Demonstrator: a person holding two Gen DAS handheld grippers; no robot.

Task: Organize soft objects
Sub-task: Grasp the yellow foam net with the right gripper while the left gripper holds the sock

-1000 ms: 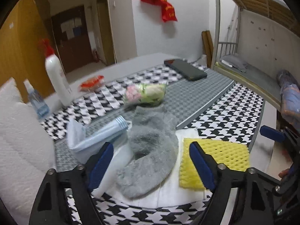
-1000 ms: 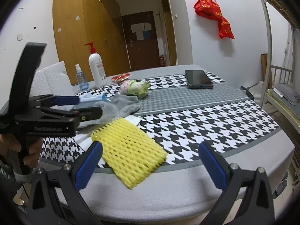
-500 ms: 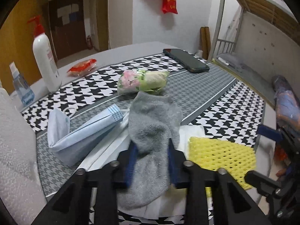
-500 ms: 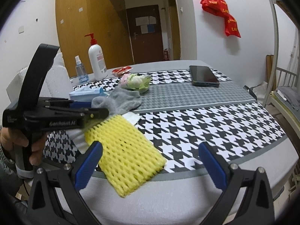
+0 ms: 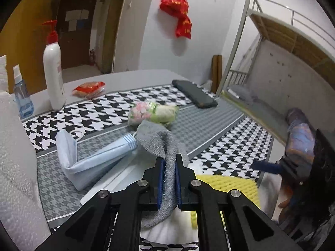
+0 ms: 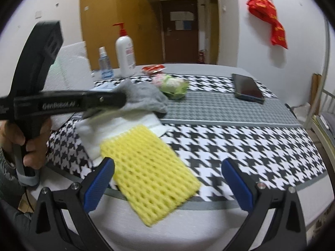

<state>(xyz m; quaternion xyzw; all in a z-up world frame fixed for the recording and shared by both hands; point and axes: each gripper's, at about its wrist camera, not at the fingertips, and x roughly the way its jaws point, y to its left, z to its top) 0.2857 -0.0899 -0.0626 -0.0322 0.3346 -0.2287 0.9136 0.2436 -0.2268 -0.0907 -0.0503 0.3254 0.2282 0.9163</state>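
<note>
Left claw [image 5: 169, 163] pinches the grey sock [image 5: 159, 138] between its pads.

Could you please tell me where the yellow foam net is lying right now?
In the right wrist view, the yellow foam net lies near the table's front edge, partly on the white cloth, just ahead of the open right tool.

Counted on the table: one grey sock [image 5: 165, 146], one yellow foam net [image 6: 148, 171], one blue face mask [image 5: 92, 159], one floral packet [image 5: 152, 113], two bottles [image 5: 53, 71] [image 5: 22, 96], one phone [image 6: 248, 89], one red snack packet [image 5: 89, 86].
</note>
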